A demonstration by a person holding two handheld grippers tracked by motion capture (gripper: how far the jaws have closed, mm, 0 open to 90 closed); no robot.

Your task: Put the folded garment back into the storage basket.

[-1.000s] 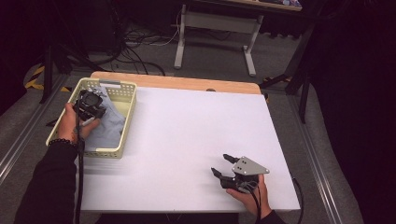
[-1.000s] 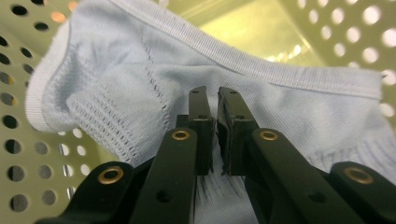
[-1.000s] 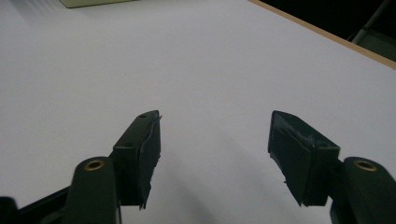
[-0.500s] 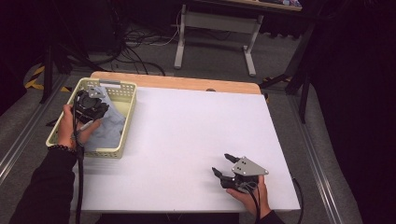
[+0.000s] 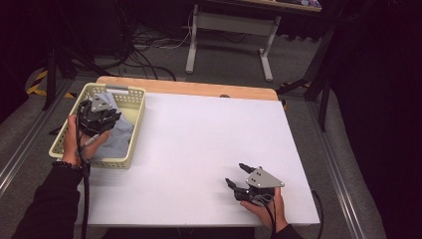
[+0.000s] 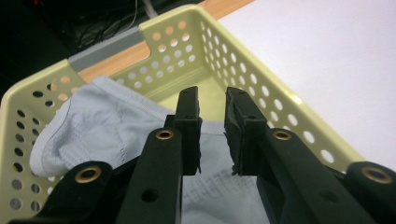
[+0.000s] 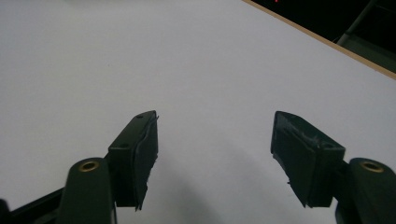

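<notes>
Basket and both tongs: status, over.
Left tongs nearly closed, gap showing, over grey cloth in the basket; grip unclear. Right tongs open, empty, over bare table. Nothing in the way.

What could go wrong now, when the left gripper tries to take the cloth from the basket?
The left gripper hangs over the grey cloth with its jaws nearly closed and nothing clearly between them, so it may close on air or pinch only a thin fold that slips out. The yellow basket looks light and nothing holds it: the right gripper rests open far away, so a pull on the cloth might drag or tip the basket.
</notes>
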